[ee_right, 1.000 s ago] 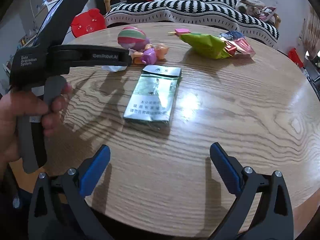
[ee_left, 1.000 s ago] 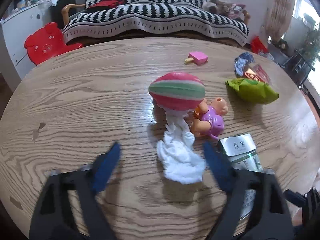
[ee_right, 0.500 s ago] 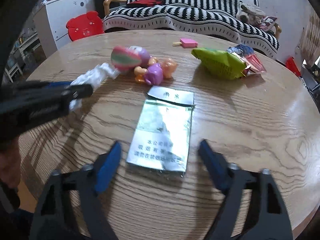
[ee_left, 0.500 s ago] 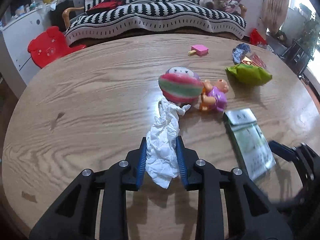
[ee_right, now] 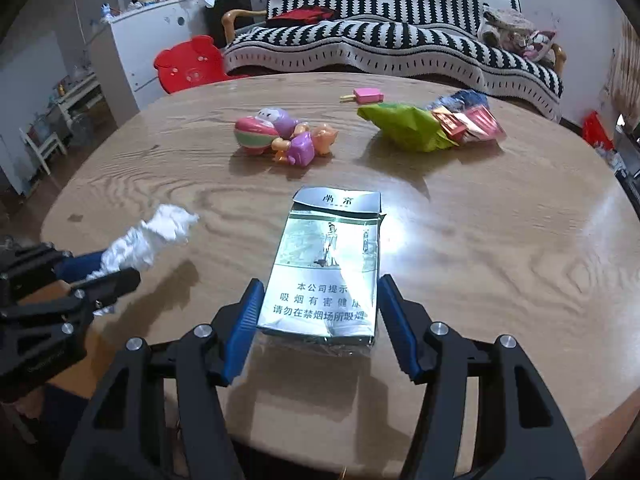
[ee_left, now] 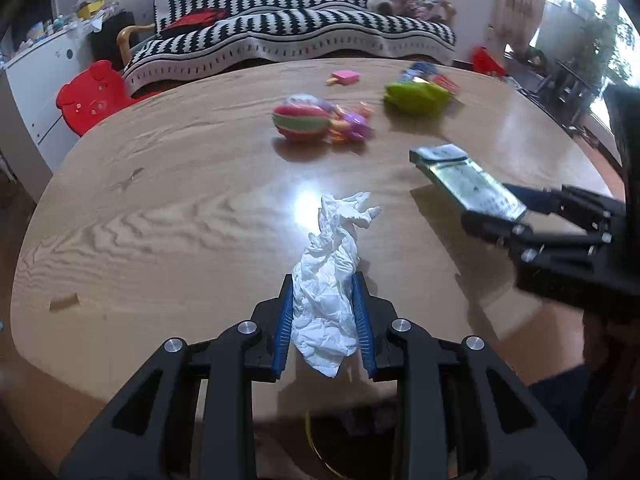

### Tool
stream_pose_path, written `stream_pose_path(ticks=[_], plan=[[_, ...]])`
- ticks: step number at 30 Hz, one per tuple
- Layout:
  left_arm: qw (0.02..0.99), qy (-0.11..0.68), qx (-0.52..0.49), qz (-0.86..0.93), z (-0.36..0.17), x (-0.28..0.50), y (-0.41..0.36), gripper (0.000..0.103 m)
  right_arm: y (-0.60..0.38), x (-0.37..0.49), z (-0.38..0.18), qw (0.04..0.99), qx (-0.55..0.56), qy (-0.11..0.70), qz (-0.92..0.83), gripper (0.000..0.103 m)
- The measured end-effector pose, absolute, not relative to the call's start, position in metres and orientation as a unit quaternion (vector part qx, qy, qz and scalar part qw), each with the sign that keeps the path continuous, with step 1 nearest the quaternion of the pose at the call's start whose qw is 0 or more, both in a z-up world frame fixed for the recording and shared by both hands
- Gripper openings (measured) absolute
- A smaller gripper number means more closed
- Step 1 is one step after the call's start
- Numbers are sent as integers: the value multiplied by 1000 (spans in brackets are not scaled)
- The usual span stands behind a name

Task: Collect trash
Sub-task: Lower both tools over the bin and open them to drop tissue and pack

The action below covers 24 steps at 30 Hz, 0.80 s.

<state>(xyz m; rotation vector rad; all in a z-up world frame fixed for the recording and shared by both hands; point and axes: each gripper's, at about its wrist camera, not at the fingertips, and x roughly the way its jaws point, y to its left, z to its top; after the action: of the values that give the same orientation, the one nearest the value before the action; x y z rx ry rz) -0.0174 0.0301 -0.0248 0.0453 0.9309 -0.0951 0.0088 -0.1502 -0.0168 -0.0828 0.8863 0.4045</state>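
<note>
Left wrist view: the left gripper [ee_left: 323,322] has its blue pads pressed tight against a crumpled white paper tissue [ee_left: 330,284], lifted off the round wooden table [ee_left: 180,208] near its front edge. In the right wrist view, the right gripper [ee_right: 318,326] has narrowed onto a silver-green cigarette carton [ee_right: 326,276], both blue fingers [ee_right: 244,320] against its sides (whether the carton still rests on the tabletop I cannot tell). Farther back lie a striped pink-and-green toy ball [ee_right: 256,134] touching a small purple-dressed doll [ee_right: 304,146], a crumpled lime-green wrapper [ee_right: 404,126] and a pink ice-lolly toy [ee_right: 366,95].
</note>
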Motion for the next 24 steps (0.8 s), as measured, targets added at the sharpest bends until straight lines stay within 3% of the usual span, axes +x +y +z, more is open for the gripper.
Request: stream_pose_path(ticks=[13, 24], plan=[[871, 484, -20, -77, -58, -124, 6, 28, -178, -142, -13, 868, -56, 427, 247, 58], [836, 543, -31, -73, -109, -124, 5, 28, -178, -154, -67, 821, -45, 509, 256, 58]])
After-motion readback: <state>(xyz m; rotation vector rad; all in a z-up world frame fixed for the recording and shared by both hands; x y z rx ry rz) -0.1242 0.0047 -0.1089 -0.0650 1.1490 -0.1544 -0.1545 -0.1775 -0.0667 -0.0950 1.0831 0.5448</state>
